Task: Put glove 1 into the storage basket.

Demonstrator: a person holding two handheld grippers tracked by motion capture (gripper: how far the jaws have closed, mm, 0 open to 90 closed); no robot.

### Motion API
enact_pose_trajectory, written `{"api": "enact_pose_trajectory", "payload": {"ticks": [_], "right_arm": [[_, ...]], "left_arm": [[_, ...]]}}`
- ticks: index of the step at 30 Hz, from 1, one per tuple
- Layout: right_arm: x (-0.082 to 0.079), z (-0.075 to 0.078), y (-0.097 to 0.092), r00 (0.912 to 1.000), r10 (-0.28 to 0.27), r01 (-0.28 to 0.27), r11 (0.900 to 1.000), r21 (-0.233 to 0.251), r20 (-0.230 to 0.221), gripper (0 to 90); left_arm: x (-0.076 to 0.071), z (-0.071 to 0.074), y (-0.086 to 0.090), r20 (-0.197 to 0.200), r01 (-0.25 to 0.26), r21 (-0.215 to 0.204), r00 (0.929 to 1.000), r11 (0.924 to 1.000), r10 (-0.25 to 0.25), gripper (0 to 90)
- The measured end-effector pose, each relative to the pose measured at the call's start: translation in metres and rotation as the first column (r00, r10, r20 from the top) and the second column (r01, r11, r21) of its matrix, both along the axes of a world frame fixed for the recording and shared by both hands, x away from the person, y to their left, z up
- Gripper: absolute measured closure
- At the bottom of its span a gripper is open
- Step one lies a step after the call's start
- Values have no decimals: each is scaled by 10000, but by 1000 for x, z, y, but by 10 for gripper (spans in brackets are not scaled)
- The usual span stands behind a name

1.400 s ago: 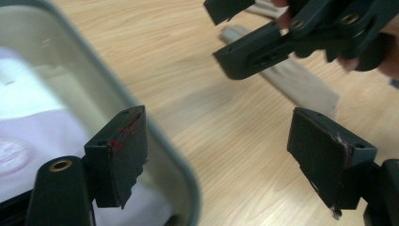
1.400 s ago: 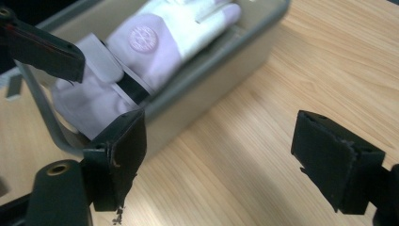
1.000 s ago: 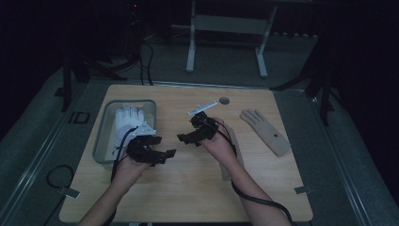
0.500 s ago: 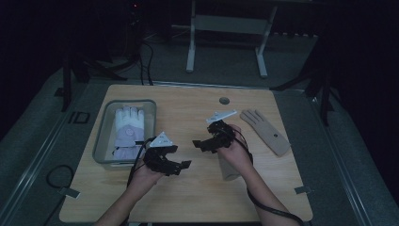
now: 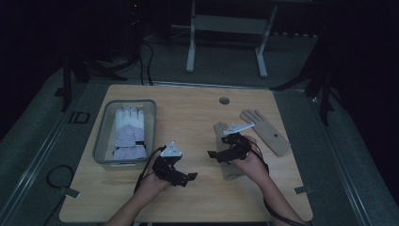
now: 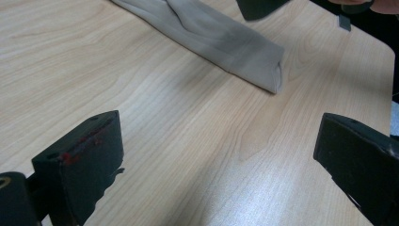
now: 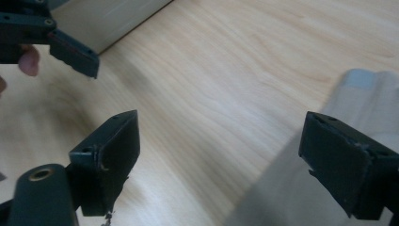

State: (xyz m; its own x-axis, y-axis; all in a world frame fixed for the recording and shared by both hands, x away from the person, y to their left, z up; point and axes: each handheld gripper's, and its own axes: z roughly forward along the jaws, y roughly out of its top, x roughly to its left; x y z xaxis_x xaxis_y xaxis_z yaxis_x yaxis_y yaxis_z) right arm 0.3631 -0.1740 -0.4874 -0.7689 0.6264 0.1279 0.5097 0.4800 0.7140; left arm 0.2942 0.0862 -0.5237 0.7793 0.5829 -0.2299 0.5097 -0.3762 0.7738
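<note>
A white and lavender glove [image 5: 128, 133] lies in the grey tray [image 5: 149, 109] at the left. One beige glove [image 5: 266, 132] lies flat at the right. A second, folded beige glove [image 5: 223, 136] [image 6: 226, 42] [image 7: 362, 103] lies under my right hand. My left gripper [image 5: 186, 177] [image 6: 221, 155] hovers low over bare wood, right of the tray's near corner. Its jaws have just been opening and stand open with nothing between them. My right gripper [image 5: 214, 154] [image 7: 221, 141] is open too, beside the folded glove's left edge, with only table between its jaws.
The wooden table [image 5: 188, 117] has a round cable hole [image 5: 224, 100] near its far edge. The tray wall [image 7: 113, 19] and one left gripper jaw appear at the top left of the right gripper view. A metal stand [image 5: 226, 23] is on the floor beyond.
Both hands have drawn back toward the near edge. The left gripper left the tray side and sank; the right moved rightward to the folded beige glove, which now shows beside it.
</note>
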Motion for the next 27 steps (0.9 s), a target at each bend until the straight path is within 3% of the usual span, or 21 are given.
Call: {"api": "enact_pose_trajectory", "payload": {"ticks": [4,6,11,14,16,18,19,20,23,27], "right_arm": [[-1,-6,-13,9998,-192,192,9998,28,13,142],[-3,-12,-18,9997,-214,215,9995,-212,74,145],[-8,-23,-29,9999,-65,64,9999,-77,-100,129],[-12,-29,-37,9999,9,-9,10000,36,143,134],[-15,-32,-43,9983,-77,79,10000,-28,583,134],[-17,-35,-49,9990,-107,108,9999,-25,429,139],[-17,-35,-54,9998,-188,188,9998,-56,-6,140],[-17,-36,-56,9995,-250,249,9997,-39,-168,137],[-19,-37,-63,9989,-436,437,9990,38,-193,101],[-21,-37,-66,9983,-563,563,9984,54,140,108]], "left_arm": [[-5,-6,-3,451,55,156,9990,9999,-62,22],[-8,-10,-4,801,-31,418,9968,9991,-2,22],[-9,-17,-3,781,-124,112,9969,9999,115,22],[-11,-19,-2,833,-160,-65,9964,9999,164,22],[-12,-20,-3,986,-103,154,9951,9998,88,22],[-15,-22,-2,1318,-54,248,9913,9997,21,22],[-16,-23,-2,1502,-83,252,9887,9996,45,22],[-18,-24,-3,1655,-137,286,9862,9995,88,22],[-20,-26,-2,1667,-26,121,9860,9999,5,22],[-21,-29,-2,1699,-120,16,9854,9999,116,22]]}}
